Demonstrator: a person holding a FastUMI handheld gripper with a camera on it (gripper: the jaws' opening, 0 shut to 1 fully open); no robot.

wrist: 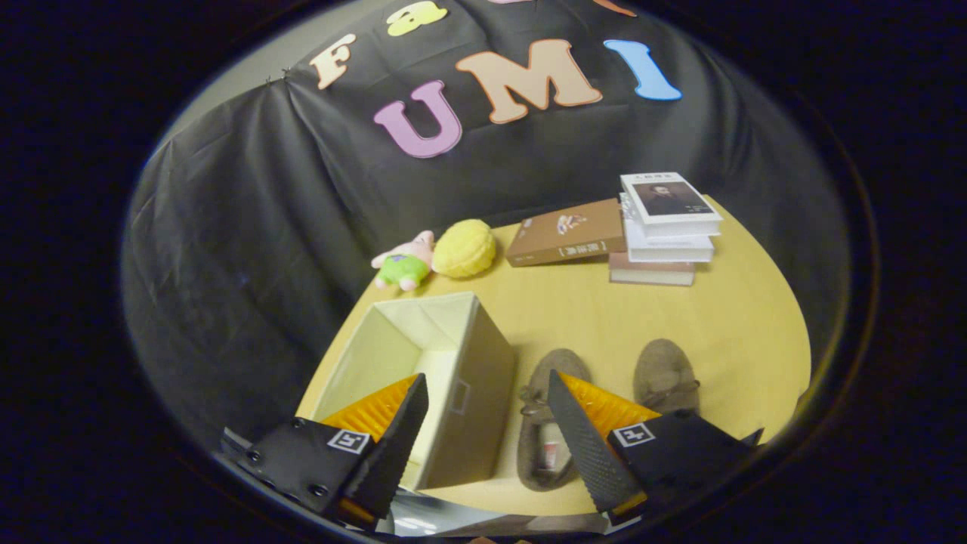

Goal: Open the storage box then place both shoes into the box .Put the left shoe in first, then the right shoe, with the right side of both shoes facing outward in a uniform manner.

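With its top open, the storage box sits on my table, two shoes just beside it. My gripper hangs wide apart, holding nothing. Beyond lie books and plush toys.

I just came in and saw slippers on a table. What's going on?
A person holds a gripper over a table; its jaws are open and hold nothing. Below them sits an open box, nothing visible inside. Two slippers lie beside it, the nearer slipper next to the box, the other slipper farther out. Neither is packed yet.
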